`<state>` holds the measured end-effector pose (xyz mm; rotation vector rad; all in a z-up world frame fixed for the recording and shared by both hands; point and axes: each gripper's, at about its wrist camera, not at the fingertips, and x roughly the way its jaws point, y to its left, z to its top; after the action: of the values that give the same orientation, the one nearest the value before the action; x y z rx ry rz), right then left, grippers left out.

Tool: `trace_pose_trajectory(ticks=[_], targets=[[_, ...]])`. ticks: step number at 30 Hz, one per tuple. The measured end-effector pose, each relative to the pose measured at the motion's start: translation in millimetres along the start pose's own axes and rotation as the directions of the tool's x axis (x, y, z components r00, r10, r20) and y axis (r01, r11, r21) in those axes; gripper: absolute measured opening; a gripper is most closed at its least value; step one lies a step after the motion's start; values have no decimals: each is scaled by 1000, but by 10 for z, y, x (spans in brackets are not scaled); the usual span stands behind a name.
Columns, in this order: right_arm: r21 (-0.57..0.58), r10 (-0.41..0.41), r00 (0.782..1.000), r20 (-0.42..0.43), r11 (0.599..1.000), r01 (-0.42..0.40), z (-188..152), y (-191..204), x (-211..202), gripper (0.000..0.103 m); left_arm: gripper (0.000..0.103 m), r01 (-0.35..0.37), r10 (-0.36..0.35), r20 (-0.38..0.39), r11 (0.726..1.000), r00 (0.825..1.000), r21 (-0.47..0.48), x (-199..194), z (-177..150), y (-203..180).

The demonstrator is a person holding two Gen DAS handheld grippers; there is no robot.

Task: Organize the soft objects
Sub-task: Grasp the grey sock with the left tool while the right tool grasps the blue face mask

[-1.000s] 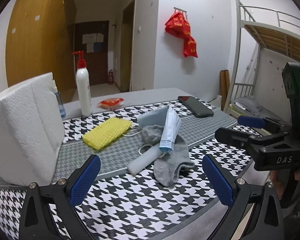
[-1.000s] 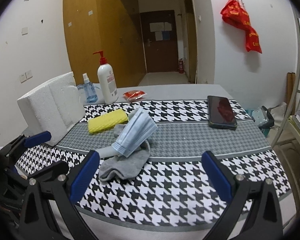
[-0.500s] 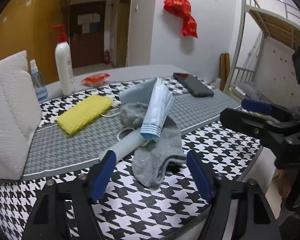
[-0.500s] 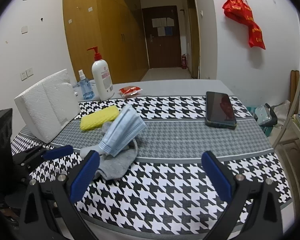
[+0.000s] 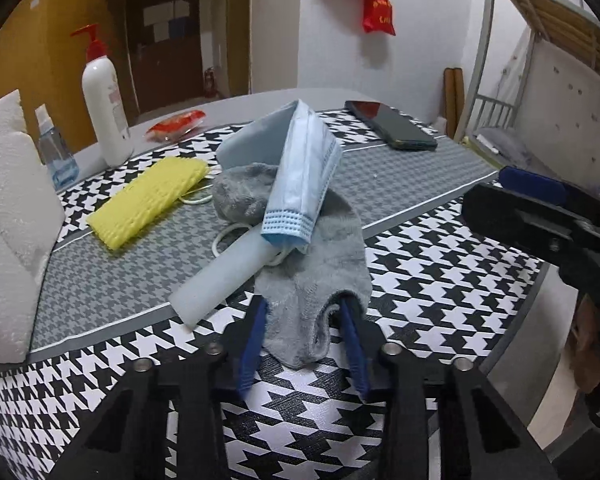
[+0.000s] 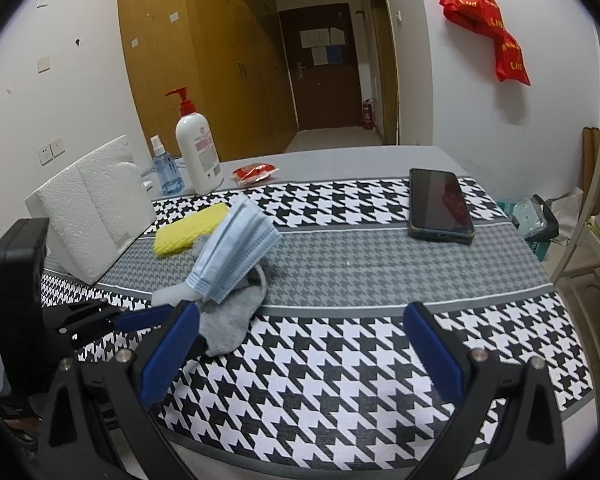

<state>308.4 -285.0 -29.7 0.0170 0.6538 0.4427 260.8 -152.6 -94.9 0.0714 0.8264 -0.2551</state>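
Looking at a big table (image 6: 340, 360) with a black, white and grey checked cloth on it. Finding a fat white paper towel pack (image 6: 92, 216) standing by the left edge.

Pinching with the left tongs (image 5: 304, 308) near the front edge, after just closing in quite a lot, and now pressing both blue pads on the near end of the grey sock (image 5: 320, 264). Holding the right tongs (image 6: 302, 314) wide open over the front edge, gripping nothing at all, with only bare cloth in the gap.

Spotting a white pump bottle (image 6: 198, 152) with a red top, standing up near the far left corner. Seeing the grey sock lying flat from the front edge in toward the middle, left of centre. Noticing a blue face mask (image 5: 300, 184) leaning on top of the sock, half propped up and tilting. Finding a yellow sponge (image 5: 148, 200) lying just behind the sock, toward the paper towel pack. Seeing a dark phone (image 6: 438, 208) lying flat toward the far right corner, well apart from the soft pile. Spotting a white tube (image 5: 220, 280) poking out from under the mask, touching the sock. Noticing a small blue spray bottle (image 6: 166, 172) just beside the pump bottle, and a little red packet (image 6: 254, 172) near the far edge.
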Motion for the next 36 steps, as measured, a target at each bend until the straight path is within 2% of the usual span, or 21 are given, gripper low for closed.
trace_pose_trajectory(ticks=[2,5,14,20,36], targets=[[0,2,1000,-1,1000,-2,-3,1,5,103,23,1,-1,-1,1000,1000,-1,8,7,11],[0,4,1000,-3,1000,-4,-7,6,9,103,17,9,-9,7,1000,1000,-5,2,15,26],[-2,6,1000,-3,1000,-6,7,61,-11,103,15,66,-69,45,996,997,52,-230,-77,-18],[7,46,998,-31,999,-46,20,148,92,103,15,83,-88,49,992,995,95,-378,-226,-35],[53,116,990,-80,992,-112,180,275,369,103,15,117,-126,70,986,990,118,-413,-376,112]])
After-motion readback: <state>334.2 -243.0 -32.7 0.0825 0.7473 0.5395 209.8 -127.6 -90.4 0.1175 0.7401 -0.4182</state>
